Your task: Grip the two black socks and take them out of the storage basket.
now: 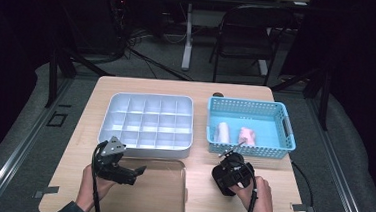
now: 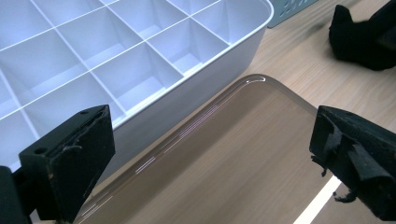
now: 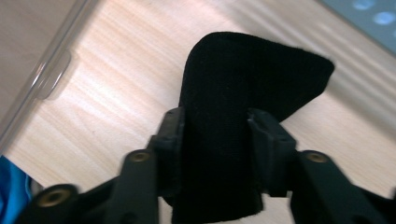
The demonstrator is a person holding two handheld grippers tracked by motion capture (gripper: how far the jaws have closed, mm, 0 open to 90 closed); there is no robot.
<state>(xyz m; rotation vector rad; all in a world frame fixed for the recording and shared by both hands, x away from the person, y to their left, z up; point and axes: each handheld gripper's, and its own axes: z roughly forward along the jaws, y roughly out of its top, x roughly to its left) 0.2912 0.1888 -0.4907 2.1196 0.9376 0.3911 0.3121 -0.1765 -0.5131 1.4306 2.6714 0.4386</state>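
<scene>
Right now the right gripper (image 3: 215,135) has its 2 black jaws set partway apart with a rolled black cloth item (image 3: 233,93) standing between them; the pads (image 3: 173,140) lie against both sides of the roll, so it looks held, though how firmly I cannot tell. Its hand sits just in front of the light blue perforated plastic basket (image 1: 285,125), where a white roll (image 1: 222,132) and a pink roll (image 1: 247,135) lie on the basket floor. My reading is that the step in hand is carrying this black roll over from the basket to the white plastic organiser tray with 15 compartments (image 1: 147,120), which stands just left of the basket. The next move likely calls for swinging the roll leftward over the tray's rim and lowering it squarely into 1 cell before releasing. The left gripper (image 2: 210,158) stands wide open and holds nothing, hovering over the clear plastic lid (image 2: 243,154) lying flat just in front of the tray, touching neither
</scene>
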